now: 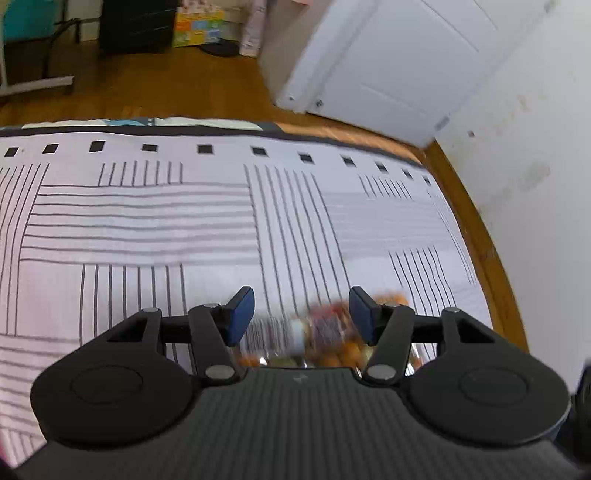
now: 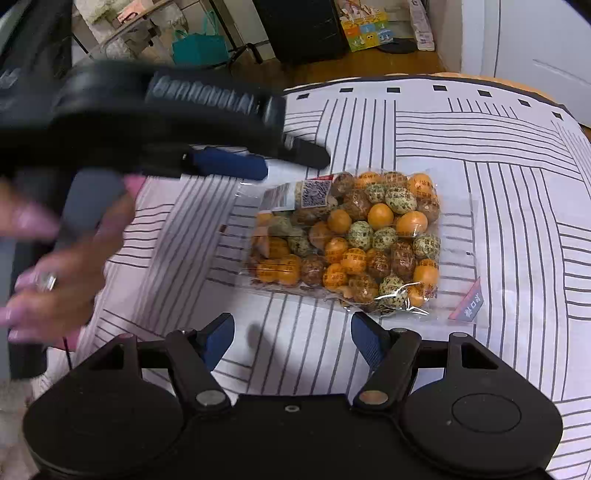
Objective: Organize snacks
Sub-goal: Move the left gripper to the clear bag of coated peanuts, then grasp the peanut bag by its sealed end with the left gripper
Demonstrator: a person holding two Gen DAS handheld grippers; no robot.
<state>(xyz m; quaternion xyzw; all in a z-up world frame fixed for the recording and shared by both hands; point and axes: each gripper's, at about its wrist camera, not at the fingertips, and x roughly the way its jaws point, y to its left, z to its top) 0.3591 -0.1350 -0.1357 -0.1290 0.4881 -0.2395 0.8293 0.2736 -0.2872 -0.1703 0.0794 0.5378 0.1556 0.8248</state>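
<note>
Lying flat on the striped cloth [image 2: 498, 206] just ahead of the spread, empty right gripper [image 2: 291, 339], the snack bag [image 2: 354, 240] wants a low pinch on its near edge, while the left gripper [image 1: 301, 314], also spread, hovers over its far end.

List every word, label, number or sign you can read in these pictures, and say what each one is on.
None can be read with certainty.
Snack bag: white label with a QR-style code, print too small.
Wrapped sweets: characters too small.
Red tab at the bag's corner: white characters, not legible.
Colourful box on the floor: pictures only, any text blurred.
Left wrist view: the bag is blurred.
</note>
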